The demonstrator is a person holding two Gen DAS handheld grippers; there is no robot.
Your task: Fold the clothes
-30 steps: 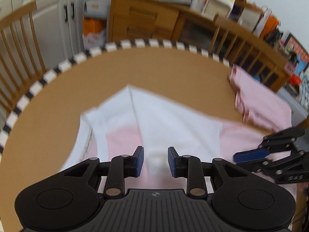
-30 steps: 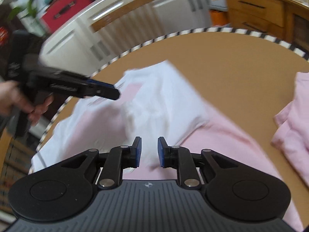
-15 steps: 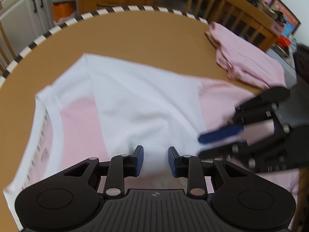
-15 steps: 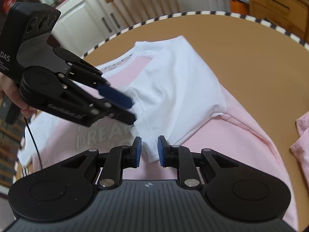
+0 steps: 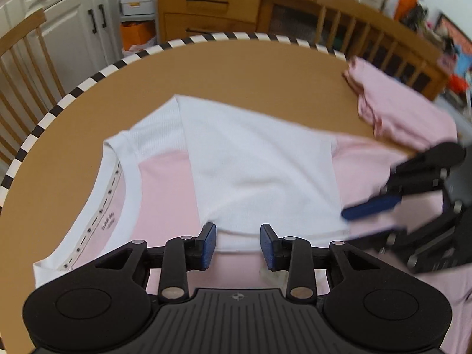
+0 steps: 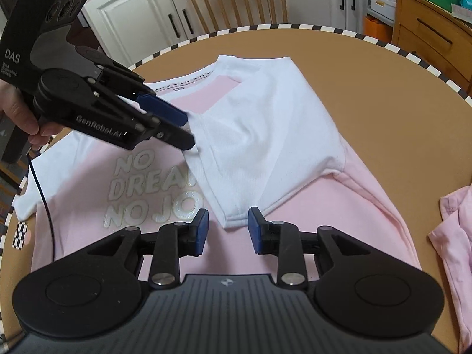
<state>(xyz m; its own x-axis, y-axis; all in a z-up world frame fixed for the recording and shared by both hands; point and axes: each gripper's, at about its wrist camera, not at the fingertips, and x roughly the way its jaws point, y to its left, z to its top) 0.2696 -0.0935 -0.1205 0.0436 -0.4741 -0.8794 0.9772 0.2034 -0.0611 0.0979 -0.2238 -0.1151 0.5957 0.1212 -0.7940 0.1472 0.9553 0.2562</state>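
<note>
On right wrist view only: shirt (image 6: pixel 97 194) lettering, hand (image 6: pixel 17 112); left claw (image 5: pixel 237 243), right claw (image 6: pixel 227 230) spreading, unloaded.

Two handheld devices, both angled steeply downward. Left gripper (image 5: pixel 237 242) with jaws opening, blue pads apart, nothing pressed between them; seen from the right wrist view (image 6: pixel 174 126) with fingers stacked one above the other, tips close together. Held by a bare hand (image 6: pixel 20 112) wrapped round the black grip at the frame's left edge. Right gripper (image 6: pixel 227 230) likewise opening, pads apart and clamping nothing; blurred in the left wrist view (image 5: pixel 374 218), rolled onto its side.
</note>
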